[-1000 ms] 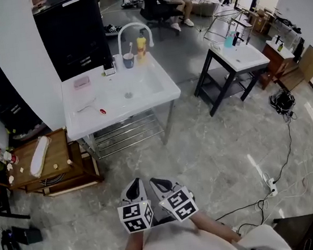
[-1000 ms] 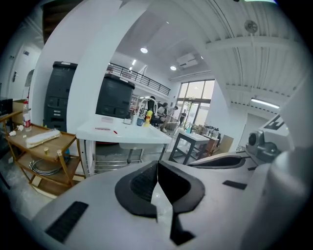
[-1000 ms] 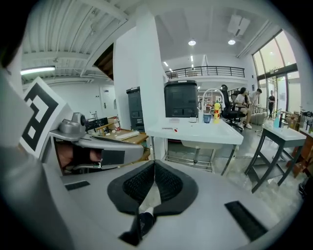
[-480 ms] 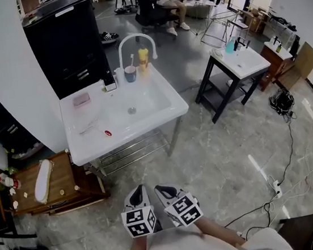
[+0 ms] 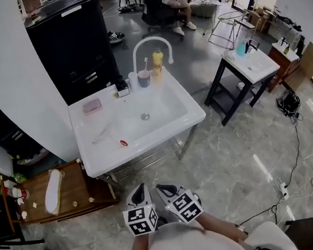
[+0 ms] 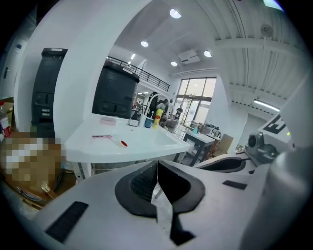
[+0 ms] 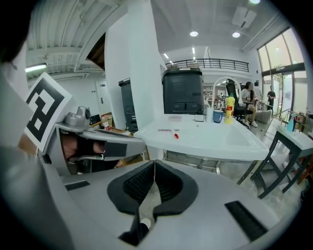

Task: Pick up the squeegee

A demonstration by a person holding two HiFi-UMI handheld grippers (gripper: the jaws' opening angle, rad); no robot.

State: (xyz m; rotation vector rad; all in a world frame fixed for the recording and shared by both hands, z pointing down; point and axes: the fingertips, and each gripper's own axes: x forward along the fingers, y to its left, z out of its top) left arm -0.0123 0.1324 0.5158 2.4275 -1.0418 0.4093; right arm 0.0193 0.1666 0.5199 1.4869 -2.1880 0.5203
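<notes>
The slim pale squeegee with a red-tipped handle [image 5: 113, 140] lies flat on the left ledge of the white rectangular sink unit [image 5: 95, 158], nearer its front edge than its back; a pink dish [image 5: 91, 105] sits toward the back-left corner, and a yellow bottle [image 5: 158, 58] stands at the back edge by the curved white tap [image 5: 150, 41]; the left gripper [image 5: 136, 191] and the right gripper [image 5: 164, 189] hang side by side over the marble floor, well short of the sink; both have jaws pressed together on nothing.

Bare floor [image 5: 229, 157] lies open before the sink [image 5: 106, 152].
</notes>
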